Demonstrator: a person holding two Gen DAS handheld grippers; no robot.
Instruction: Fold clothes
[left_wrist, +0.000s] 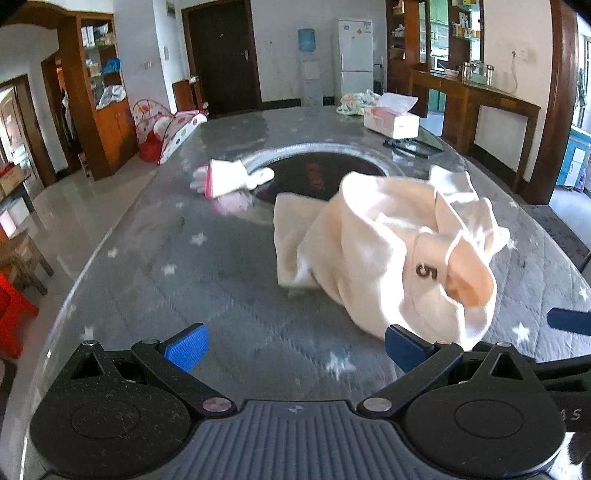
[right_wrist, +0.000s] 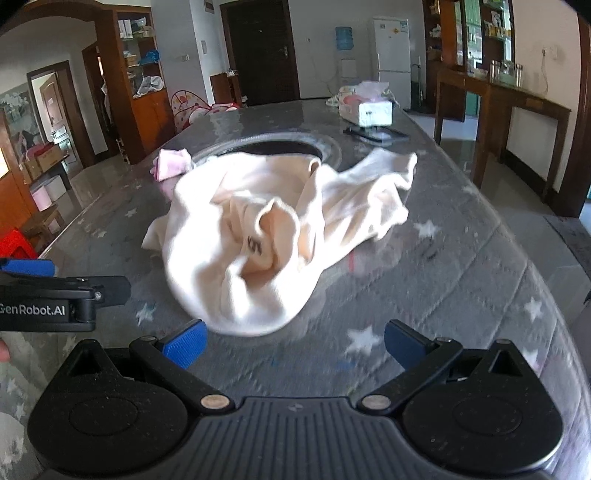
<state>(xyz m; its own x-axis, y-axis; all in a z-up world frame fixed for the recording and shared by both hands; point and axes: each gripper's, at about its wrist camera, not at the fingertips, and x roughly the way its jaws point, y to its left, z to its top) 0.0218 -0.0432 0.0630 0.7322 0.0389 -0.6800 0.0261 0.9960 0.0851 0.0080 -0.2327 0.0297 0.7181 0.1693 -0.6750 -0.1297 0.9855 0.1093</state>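
A crumpled cream garment (left_wrist: 391, 251) with a dark "5" patch lies in a heap on the grey star-patterned table (left_wrist: 207, 295). In the right wrist view the same cream garment (right_wrist: 266, 236) sits just beyond the fingers, one sleeve trailing right. My left gripper (left_wrist: 295, 349) is open, its right pad touching or just under the garment's near edge. My right gripper (right_wrist: 295, 345) is open with nothing between its fingers, its left pad beside the garment's near edge. The left gripper (right_wrist: 27, 267) shows at the left edge of the right wrist view.
A small white and pink folded garment (left_wrist: 231, 177) lies beside the round dark inset (left_wrist: 325, 170) in the table. A tissue box (left_wrist: 391, 120), a dark flat object (left_wrist: 415, 144) and a bundle of cloth (left_wrist: 356, 99) are at the far end. A wooden side table (left_wrist: 480, 96) stands to the right.
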